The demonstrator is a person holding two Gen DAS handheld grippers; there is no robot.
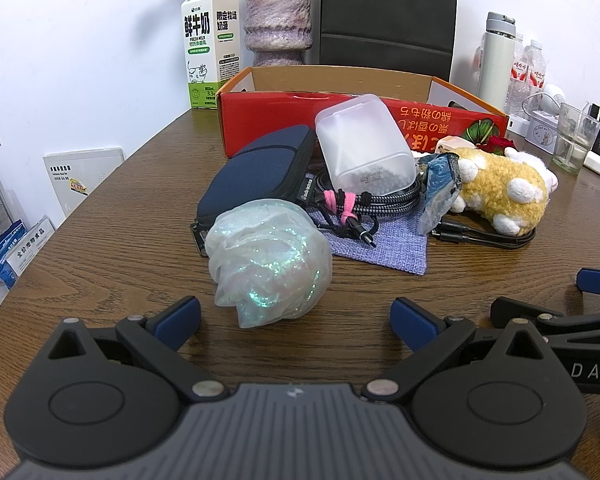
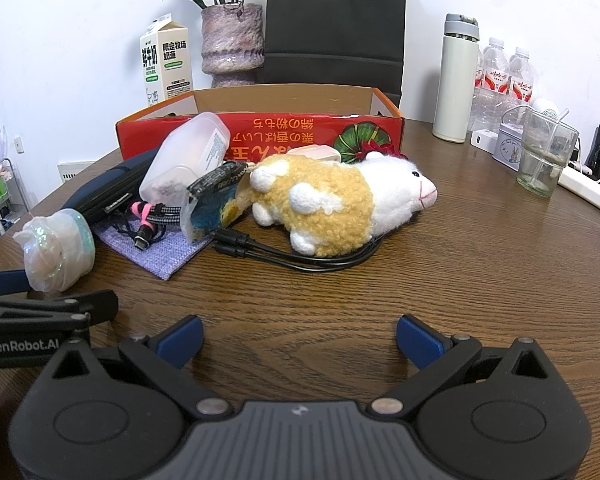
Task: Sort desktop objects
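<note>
Straight ahead of the spread, empty left hand-held gripper [image 1: 296, 320], nearer than the right: crumpled iridescent translucent mesh puff [image 1: 268, 260] on the brown wooden bench [image 1: 100, 240], roundish, no long axis.

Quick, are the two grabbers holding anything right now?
Left gripper: open, holding nothing, just short of the shimmery bath pouf.
Right gripper: open, holding nothing, over bare table.

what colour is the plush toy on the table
Tan-yellow with white patches and a white head; the plush toy shows best in the right wrist view.
</note>
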